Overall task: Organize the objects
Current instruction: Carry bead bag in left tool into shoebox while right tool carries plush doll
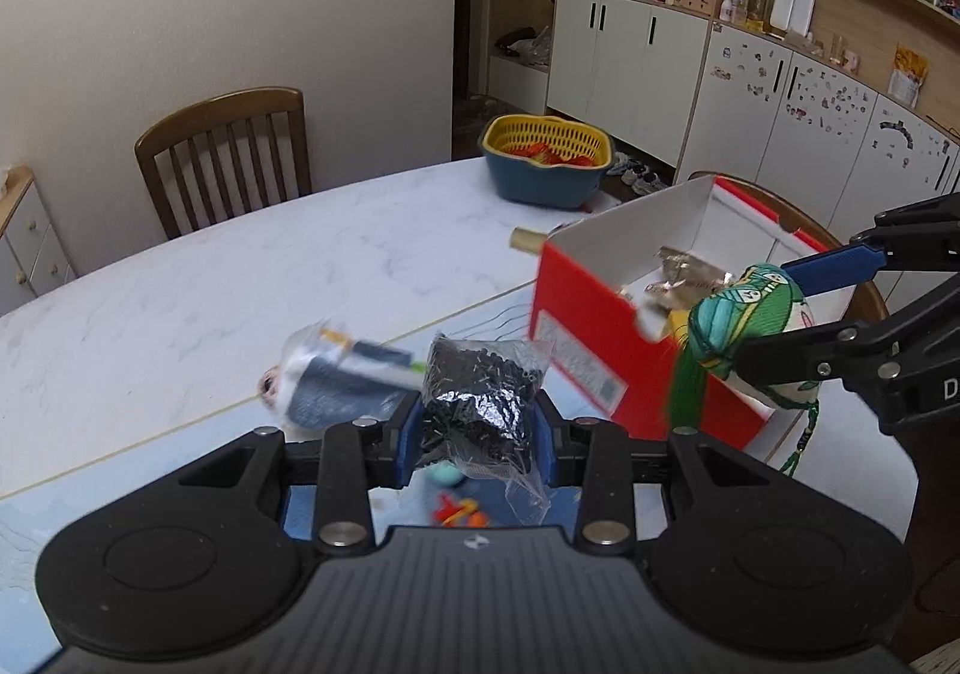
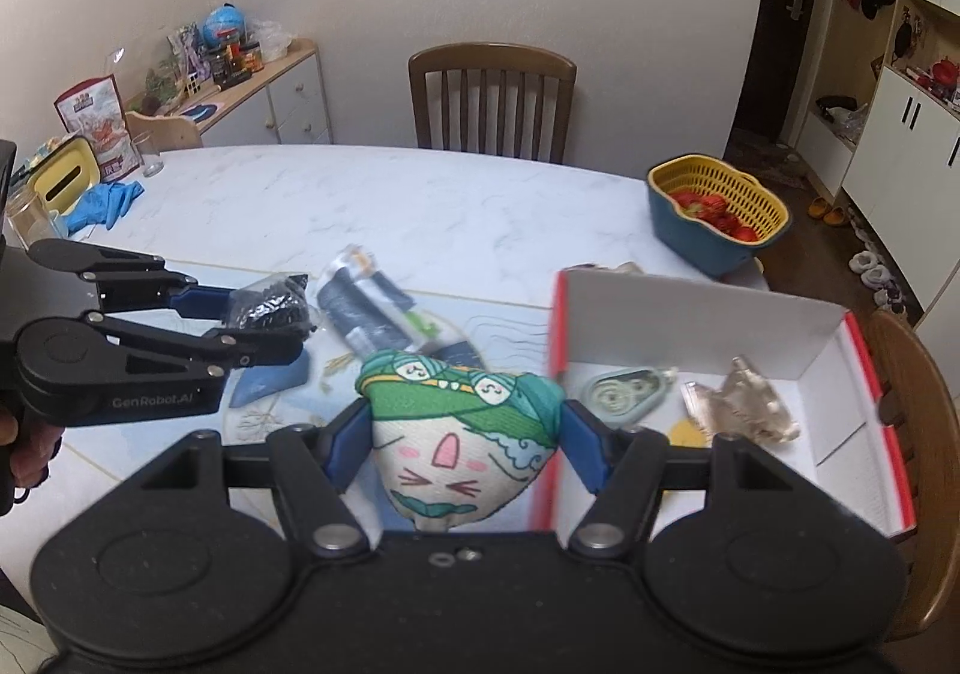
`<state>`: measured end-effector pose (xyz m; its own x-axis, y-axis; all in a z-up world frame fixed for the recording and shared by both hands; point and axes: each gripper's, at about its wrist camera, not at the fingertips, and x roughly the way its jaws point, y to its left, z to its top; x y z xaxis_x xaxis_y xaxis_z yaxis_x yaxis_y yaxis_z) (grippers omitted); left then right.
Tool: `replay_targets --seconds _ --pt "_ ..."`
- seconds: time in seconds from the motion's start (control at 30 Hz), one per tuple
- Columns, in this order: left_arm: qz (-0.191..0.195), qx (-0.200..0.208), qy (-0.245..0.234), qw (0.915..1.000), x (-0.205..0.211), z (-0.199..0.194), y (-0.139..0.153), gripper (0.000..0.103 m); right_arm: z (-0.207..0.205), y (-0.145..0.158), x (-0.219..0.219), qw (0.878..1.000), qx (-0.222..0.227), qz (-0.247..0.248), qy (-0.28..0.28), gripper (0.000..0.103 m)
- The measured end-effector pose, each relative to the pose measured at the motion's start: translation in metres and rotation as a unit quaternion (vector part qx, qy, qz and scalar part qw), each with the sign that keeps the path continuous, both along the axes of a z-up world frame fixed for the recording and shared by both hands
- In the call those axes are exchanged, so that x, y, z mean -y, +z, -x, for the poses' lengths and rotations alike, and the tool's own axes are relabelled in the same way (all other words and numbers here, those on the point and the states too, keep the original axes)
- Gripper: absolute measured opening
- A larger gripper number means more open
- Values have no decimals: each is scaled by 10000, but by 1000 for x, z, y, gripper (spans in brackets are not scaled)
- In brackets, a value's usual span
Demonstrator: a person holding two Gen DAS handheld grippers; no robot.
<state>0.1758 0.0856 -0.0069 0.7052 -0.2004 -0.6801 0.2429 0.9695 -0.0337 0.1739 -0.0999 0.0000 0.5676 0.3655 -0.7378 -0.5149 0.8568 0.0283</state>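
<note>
Left wrist view: the left gripper (image 1: pixel 477 422) has its jaws clamped on a crinkly clear bag of black beads (image 1: pixel 480 398), above the marble worktop (image 1: pixel 240 266), whose far stretch lies bare up to its curved edge. Right wrist view: the right gripper (image 2: pixel 465 434) pinches a soft printed cloth pouch (image 2: pixel 459 428) just beside the red-and-white cardboard box (image 2: pixel 690 326), showing its open interior.

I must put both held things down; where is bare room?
Free: the box floor near its right wall, and the marble table between the chair and basket. Crowded: the mat around the grey packet.
</note>
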Motion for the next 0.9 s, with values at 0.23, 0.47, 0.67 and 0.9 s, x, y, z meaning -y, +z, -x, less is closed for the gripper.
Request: replay_targets --seconds 0.23,0.47,0.67,0.9 --pt "-61 39 3 10000 51 -17 10 36 -22 9 47 9999 154 -32 62 65" --pt "-160 64 -41 9998 99 -36 11 36 -48 10 92 9997 241 -27 45 65" --pt "-232 37 -148 9996 134 -50 8 36 -69 5 123 9997 246 19 -23 65" --pt "-305 -137 -288 9990 173 -69 -5 36 -93 -2 157 9994 288 66 -176 66"
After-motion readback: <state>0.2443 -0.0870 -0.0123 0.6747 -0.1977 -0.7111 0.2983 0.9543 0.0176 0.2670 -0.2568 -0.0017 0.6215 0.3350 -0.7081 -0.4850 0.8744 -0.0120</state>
